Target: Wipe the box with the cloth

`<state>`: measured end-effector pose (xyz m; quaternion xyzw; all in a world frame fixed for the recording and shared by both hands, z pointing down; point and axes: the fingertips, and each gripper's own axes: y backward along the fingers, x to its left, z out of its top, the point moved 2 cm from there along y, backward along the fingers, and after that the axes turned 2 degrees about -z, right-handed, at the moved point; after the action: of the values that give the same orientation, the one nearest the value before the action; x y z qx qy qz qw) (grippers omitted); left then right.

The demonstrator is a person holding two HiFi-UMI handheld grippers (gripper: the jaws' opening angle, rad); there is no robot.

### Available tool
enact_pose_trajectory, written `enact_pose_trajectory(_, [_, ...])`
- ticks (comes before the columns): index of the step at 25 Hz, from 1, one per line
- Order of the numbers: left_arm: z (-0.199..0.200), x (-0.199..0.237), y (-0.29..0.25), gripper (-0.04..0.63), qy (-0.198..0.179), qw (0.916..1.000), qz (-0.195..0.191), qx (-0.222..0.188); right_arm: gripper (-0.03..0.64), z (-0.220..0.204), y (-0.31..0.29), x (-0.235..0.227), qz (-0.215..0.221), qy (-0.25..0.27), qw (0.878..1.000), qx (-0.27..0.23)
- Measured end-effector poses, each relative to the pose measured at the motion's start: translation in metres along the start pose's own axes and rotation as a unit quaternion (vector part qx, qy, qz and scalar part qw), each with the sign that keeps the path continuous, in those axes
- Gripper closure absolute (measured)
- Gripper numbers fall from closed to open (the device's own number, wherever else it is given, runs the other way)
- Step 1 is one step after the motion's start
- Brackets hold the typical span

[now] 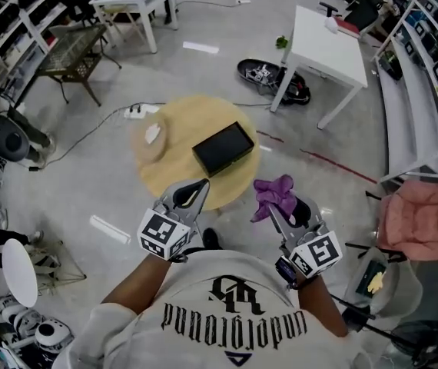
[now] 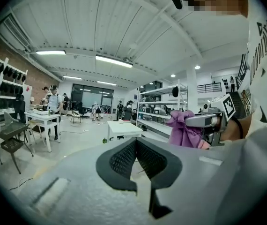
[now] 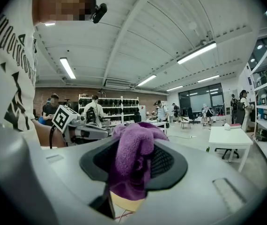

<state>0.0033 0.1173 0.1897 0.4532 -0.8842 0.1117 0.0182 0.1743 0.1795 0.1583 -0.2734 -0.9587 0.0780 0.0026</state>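
A black flat box [image 1: 223, 147] lies on the right half of a round wooden table [image 1: 165, 175]. In the head view both grippers hover at the table's near edge, short of the box. My left gripper [image 1: 198, 187] is shut with nothing between its jaws, which meet in the left gripper view [image 2: 135, 143]. My right gripper [image 1: 277, 206] is shut on a purple cloth [image 1: 274, 192], which bunches up above the jaws. In the right gripper view the cloth [image 3: 134, 146] hangs between the dark pads [image 3: 168, 161] and hides their tips. The cloth [image 2: 182, 130] also shows in the left gripper view.
A small white object [image 1: 152, 134] lies on the table's left side. Beyond stand a white table [image 1: 326, 48] with black gear under it, a wire side table [image 1: 69, 52] and a power strip [image 1: 138, 112] on the floor. A pink-cushioned chair [image 1: 419, 214] and shelving stand to the right.
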Motion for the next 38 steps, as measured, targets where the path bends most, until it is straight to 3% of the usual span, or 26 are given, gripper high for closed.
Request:
enact_pose_trajectory(7, [-0.007,0.055,-0.018,0.589,0.010,0.9998,0.000,0.019,0.456,-0.005,-0.060,-0.016,0.020,-0.006,0.999,0.024])
enact_pose_trajectory(17, [-0.033,0.109,-0.042,0.589,0.052,0.9971,0.047,0.031,0.454,-0.033,-0.140,-0.057,0.074,-0.009,0.995,0.066])
enact_pose_trajectory(23, [-0.060,0.132,-0.062,0.589,0.099,0.9910,0.074,0.052,0.453,-0.057,-0.180,-0.090,0.106,-0.003,0.989,0.105])
enact_pose_trajectory(26, [-0.075,0.150,-0.074,0.575,0.101,0.9888,0.089,0.065,0.453,-0.073,-0.199,-0.104,0.120,0.006,0.985,0.126])
enact_pose_trajectory(33, [-0.144,0.195,-0.100,0.506,0.152,0.9759,0.112,0.110,0.453,-0.128,-0.248,-0.132,0.144,0.010,0.975,0.169])
enact_pose_trajectory(38, [-0.206,0.220,-0.115,0.440,0.198,0.9615,0.131,0.139,0.452,-0.190,-0.283,-0.154,0.149,0.010,0.968,0.202])
